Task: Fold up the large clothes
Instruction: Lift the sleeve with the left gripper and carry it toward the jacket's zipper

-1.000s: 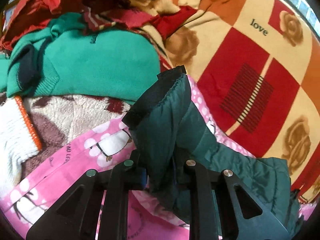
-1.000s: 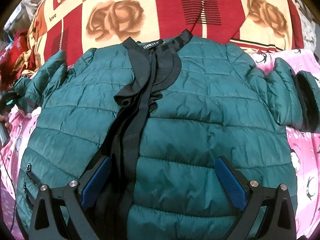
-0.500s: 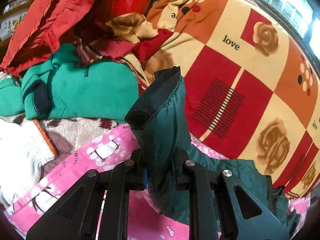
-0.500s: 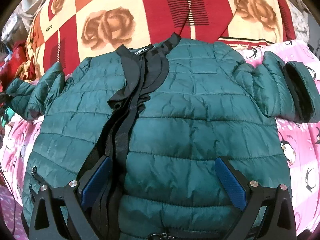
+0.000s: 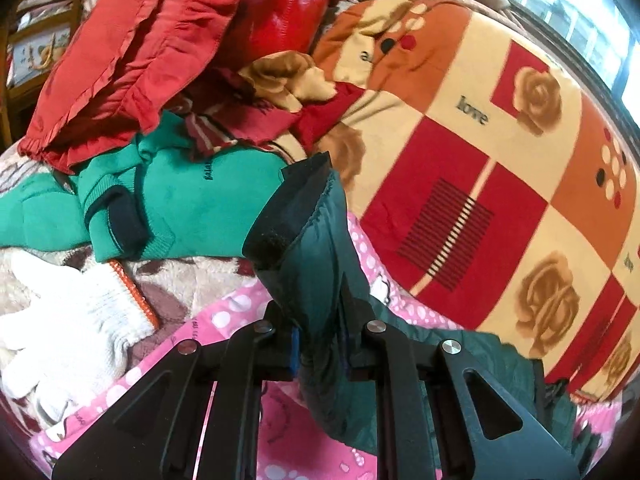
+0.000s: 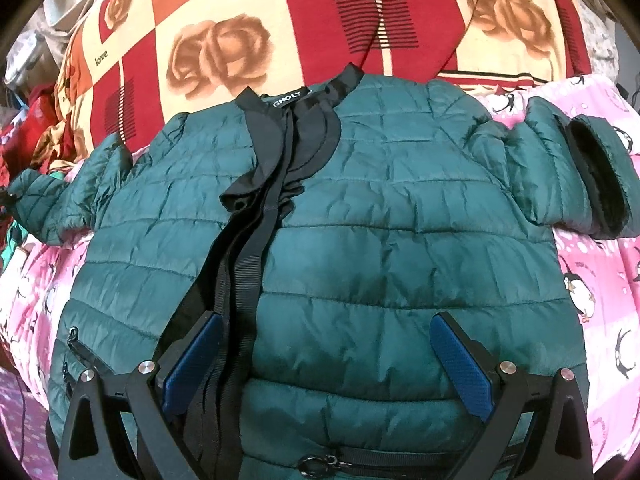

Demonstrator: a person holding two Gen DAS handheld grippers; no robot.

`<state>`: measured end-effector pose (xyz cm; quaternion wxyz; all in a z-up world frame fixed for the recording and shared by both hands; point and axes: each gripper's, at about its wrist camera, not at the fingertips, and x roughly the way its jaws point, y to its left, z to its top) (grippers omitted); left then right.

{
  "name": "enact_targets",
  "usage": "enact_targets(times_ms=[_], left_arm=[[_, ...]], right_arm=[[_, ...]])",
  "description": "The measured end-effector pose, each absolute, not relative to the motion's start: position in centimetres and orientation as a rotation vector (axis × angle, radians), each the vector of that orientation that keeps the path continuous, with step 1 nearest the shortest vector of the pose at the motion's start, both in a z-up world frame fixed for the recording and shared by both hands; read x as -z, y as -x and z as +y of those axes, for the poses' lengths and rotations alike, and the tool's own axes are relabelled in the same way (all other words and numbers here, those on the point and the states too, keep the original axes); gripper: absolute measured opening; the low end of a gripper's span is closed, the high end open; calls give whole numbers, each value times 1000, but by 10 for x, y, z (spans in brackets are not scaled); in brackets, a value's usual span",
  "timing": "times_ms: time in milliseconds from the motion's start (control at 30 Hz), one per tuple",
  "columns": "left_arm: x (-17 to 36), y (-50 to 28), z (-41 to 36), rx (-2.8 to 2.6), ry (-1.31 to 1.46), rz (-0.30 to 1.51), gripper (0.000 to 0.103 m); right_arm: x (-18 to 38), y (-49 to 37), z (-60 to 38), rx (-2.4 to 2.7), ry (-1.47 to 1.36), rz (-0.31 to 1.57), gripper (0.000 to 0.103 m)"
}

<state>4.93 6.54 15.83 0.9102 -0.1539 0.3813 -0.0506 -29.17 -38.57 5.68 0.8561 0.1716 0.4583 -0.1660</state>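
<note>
A dark green quilted jacket (image 6: pixel 384 232) lies front up on the bed, collar at the far side, its black zipper band running down the middle. My left gripper (image 5: pixel 320 354) is shut on the jacket's sleeve (image 5: pixel 320 248) just below the black cuff, and the cuff stands up above the fingers. In the right wrist view that sleeve (image 6: pixel 44 208) stretches off to the left edge. My right gripper (image 6: pixel 326 364) hangs open over the jacket's lower front, blue pads wide apart with nothing between them. The other sleeve (image 6: pixel 576 176) lies bent at the right.
A pile of clothes sits beyond the held sleeve: a green sweater (image 5: pixel 192 208), a red ruffled garment (image 5: pixel 132 48), a white knitted glove (image 5: pixel 72 320). A red, cream and orange rose blanket (image 5: pixel 500 160) covers the far side. A pink penguin sheet (image 6: pixel 600 280) lies under the jacket.
My left gripper has risen with the sleeve, and the cuff now stands higher against the clothes pile. In the right wrist view the left sleeve has pulled out farther left. The right gripper stays open.
</note>
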Motion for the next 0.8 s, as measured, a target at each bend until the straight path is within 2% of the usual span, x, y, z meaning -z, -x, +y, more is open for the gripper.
enact_targets(times_ms=[267,533,800], left_arm=[[-164,-27,25,204,300,794,12],[-183,23,-65,352,96,754,11],[-187,64,-147,500,12,765,11]], right_arm=[[-55,292,-387,357,-340,972,103],[-58,296,-403,388,-341,957,103],[-60,301,-420,417,-343,930,103]])
